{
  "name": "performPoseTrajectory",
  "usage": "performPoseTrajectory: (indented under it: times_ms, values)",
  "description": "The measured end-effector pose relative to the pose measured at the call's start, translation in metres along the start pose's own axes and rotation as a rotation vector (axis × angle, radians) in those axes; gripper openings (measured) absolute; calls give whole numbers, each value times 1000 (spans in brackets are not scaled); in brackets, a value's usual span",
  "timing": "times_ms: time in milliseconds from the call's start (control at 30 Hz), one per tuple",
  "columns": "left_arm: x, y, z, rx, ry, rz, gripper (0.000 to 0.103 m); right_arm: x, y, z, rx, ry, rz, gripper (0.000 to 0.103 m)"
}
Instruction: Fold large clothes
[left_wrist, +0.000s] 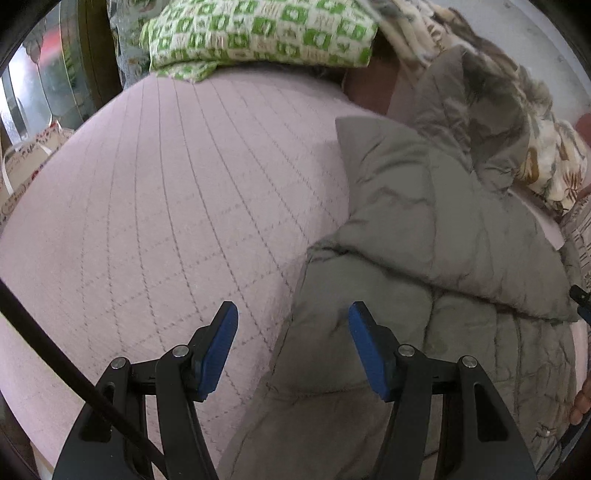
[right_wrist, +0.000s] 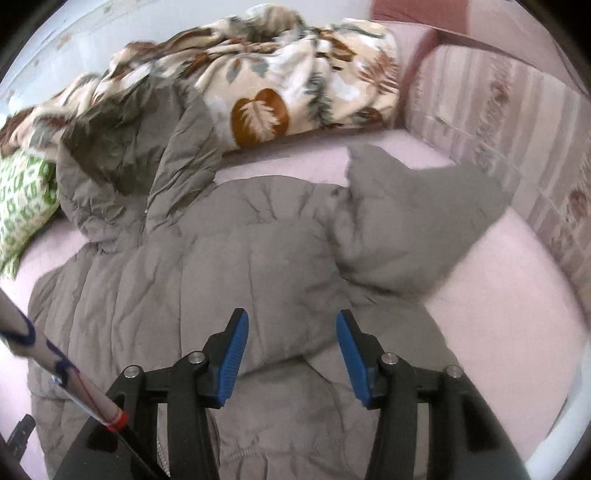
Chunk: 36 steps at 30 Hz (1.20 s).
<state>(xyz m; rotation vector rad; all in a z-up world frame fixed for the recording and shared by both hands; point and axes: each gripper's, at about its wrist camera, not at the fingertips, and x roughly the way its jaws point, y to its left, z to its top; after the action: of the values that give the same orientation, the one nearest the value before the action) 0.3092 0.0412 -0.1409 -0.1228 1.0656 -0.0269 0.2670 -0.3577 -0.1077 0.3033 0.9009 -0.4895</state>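
Grey-brown puffer coat (right_wrist: 236, 251) lay spread on a pink quilted bed cover (left_wrist: 166, 192), hood (right_wrist: 122, 158) up toward a leaf-print blanket (right_wrist: 280, 77) bunched at the far side. One sleeve (right_wrist: 410, 218) was folded in across the coat body, in the right wrist view; the left wrist view showed another sleeve (left_wrist: 424, 206) also lying over the chest. Left gripper (left_wrist: 293, 347) hung over the coat's edge where it met the pink cover, jaws about half apart, nothing between the blue pads (left_wrist: 218, 350), not touching fabric as far as visible. Right gripper (right_wrist: 291, 358) was above the coat's lower middle, jaws parted about halfway, pads (right_wrist: 232, 360) empty, no cloth pinched. Green-and-white checked pillow (left_wrist: 258, 33) sat at the head end of the bed, apart from the coat. Striped pinkish cushion (right_wrist: 517, 129) stood along the right side. A hand's fingers (left_wrist: 581, 402) showed at the far right edge of the left view, blurry.
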Motion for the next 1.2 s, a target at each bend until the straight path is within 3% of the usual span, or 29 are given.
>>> performPoseTrajectory:
  times_ms: [133, 333, 500, 600, 667, 800, 933, 1067, 1200]
  values:
    - [7, 7, -3, -33, 28, -10, 62, 39, 23, 4, -93, 66, -18, 48]
    - [13, 5, -2, -23, 36, 21, 65, 92, 30, 9, -121, 106, -62, 48]
    - [14, -5, 1, 14, 32, 69, 65, 101, 40, 12, -161, 98, -106, 50]
    - [7, -10, -1, 34, 13, 91, 65, 96, 48, 12, -261, 95, -154, 55]
    - [-2, -12, -4, 43, -3, 78, 65, 79, 42, 18, -273, 84, -124, 62]
    - [-24, -22, -12, 65, -46, 28, 65, 26, -18, 25, -133, 3, -8, 69]
    - [-44, -38, -23, 106, -75, -24, 65, 2, -96, 23, 3, -25, 11, 71]
    - [-60, -57, -38, 130, -79, -109, 65, 15, -187, 15, 201, 14, -19, 72]
    - [-63, -81, -57, 164, -67, -180, 65, 52, -254, 13, 423, 90, 77, 72]
